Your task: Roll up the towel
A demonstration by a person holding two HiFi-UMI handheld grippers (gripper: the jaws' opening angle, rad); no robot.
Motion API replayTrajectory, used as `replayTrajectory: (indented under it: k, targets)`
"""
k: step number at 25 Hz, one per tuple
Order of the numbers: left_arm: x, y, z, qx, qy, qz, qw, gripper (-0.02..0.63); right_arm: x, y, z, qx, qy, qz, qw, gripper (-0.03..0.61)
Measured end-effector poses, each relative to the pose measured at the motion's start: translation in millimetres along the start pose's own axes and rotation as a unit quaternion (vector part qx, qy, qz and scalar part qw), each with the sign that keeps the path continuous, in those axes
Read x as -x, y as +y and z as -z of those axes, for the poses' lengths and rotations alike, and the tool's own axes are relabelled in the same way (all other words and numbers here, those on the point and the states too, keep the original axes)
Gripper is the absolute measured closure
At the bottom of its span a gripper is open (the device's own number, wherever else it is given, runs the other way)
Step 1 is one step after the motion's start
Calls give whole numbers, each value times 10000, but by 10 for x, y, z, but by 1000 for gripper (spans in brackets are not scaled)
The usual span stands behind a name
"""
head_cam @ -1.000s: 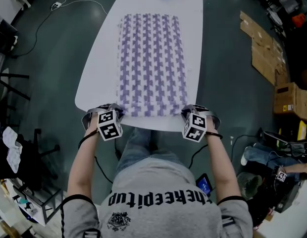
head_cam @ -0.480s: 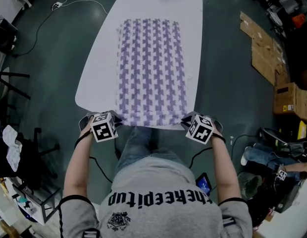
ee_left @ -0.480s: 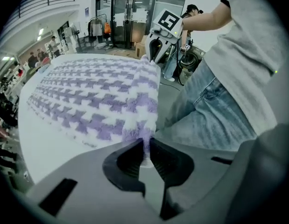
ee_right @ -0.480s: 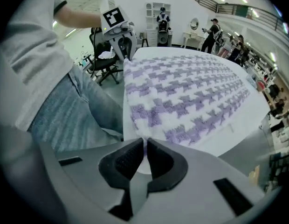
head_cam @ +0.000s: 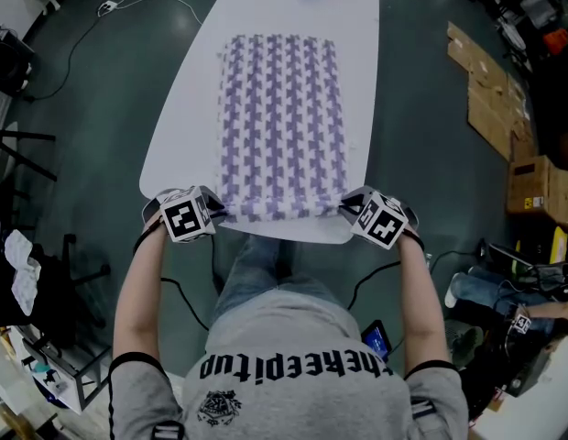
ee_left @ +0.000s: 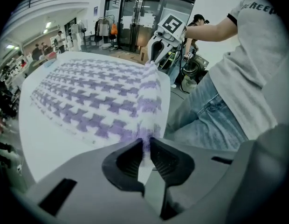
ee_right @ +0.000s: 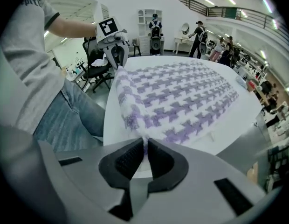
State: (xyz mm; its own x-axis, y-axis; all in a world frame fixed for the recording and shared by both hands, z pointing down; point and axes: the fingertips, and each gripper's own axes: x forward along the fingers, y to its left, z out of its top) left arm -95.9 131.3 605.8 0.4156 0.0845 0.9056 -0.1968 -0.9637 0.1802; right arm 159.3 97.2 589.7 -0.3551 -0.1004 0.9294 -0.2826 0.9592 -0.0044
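The purple-and-white houndstooth woven towel [head_cam: 279, 122] lies flat and lengthwise on the white oval surface [head_cam: 179, 126], stretching away ahead of both tools. Its near hem spans the gap between them.

The left tool [head_cam: 213, 212] has its jaws drawn narrow on the hem's left corner. In the left gripper view a pinch of cloth stands between the ribbed pads [ee_left: 158, 154] of that tool [ee_left: 145, 143]. The right tool [head_cam: 345, 210] is the same, closed down to a thin slit with the right corner caught in it [ee_right: 144, 146]. From each tool the hem rises into a soft ridge running across to the other, clear of the surface just ahead of the tips.

I judge this to be the very start of the roll: the edge is taken at both corners and raised, but no turn has been laid yet.

The next move calls for both tools to carry the hem forward and over together, curling it down onto the cloth just ahead of them. Both tools should stay level and in step so the first turn lies straight. If one tool leads, the roll will probably skew into a cone.
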Motion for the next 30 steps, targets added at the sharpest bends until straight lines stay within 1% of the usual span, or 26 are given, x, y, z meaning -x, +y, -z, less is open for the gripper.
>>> replayTrajectory:
  k: [3,5,7,10,15,18,21,24,26,30]
  targets:
    - [23,132,15,10,4,-203,9998,568,-24,-58,-50,24,-16,179,9998,557]
    - [44,301,14,-20,87,-332,9994,568,-62,-193,-109,56,10,292,9996,557]
    - [73,471,-29,-100,210,-408,9989,568,-58,-376,-173,104,55,405,9991,557]
    - [59,574,-110,-291,404,-460,9977,566,-54,-551,-184,182,144,554,9982,557]
    - [-105,990,-99,-501,614,-629,9949,566,-373,-907,-201,260,313,721,9966,556]
    - [-147,1102,-84,-586,680,-694,9935,566,-481,-976,-203,279,399,790,9957,557]
    - [-141,1113,-88,-660,659,-778,9926,558,-546,-987,-194,341,470,871,9945,557]
    - [-24,1160,-106,-692,535,-1074,9904,508,-491,-1005,-228,306,369,951,9943,553]
    - [78,1211,-109,-681,407,-1320,9881,489,-436,-1030,-255,117,183,970,9951,543]
    - [303,1336,-93,-620,188,-1884,9800,488,-300,-1106,-272,-392,-185,1014,9939,511]
